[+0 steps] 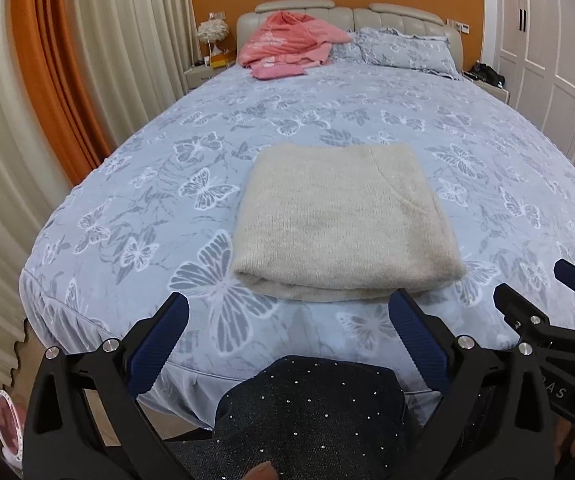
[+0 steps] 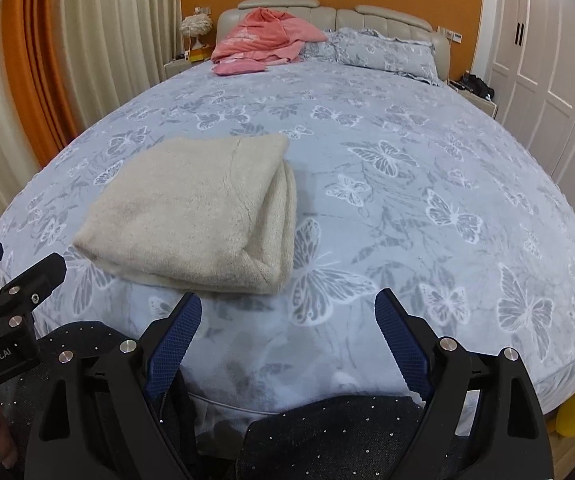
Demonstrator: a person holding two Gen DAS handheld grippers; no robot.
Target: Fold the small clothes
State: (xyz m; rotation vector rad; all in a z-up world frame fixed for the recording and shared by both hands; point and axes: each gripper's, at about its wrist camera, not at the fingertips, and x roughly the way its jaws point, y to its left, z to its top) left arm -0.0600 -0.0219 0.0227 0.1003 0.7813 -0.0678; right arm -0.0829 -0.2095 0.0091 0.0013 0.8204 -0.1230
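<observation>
We see both claws, left [image 1: 287,312] and right [image 2: 289,312], wide and empty; sweater [image 1: 343,220] folded at frame centre on bed [image 1: 467,140], pink clothes [image 1: 287,46] upper centre.

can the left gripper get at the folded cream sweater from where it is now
Probably yes: the left gripper is open and empty, and the cream sweater lies just ahead on the bed with only bare cover between.

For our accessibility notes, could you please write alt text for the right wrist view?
A folded cream knit garment lies on a blue butterfly-print bedspread, just beyond and left of the empty right gripper, whose jaws stand open. Pink clothes are heaped near the headboard; the left gripper enters at left.
</observation>
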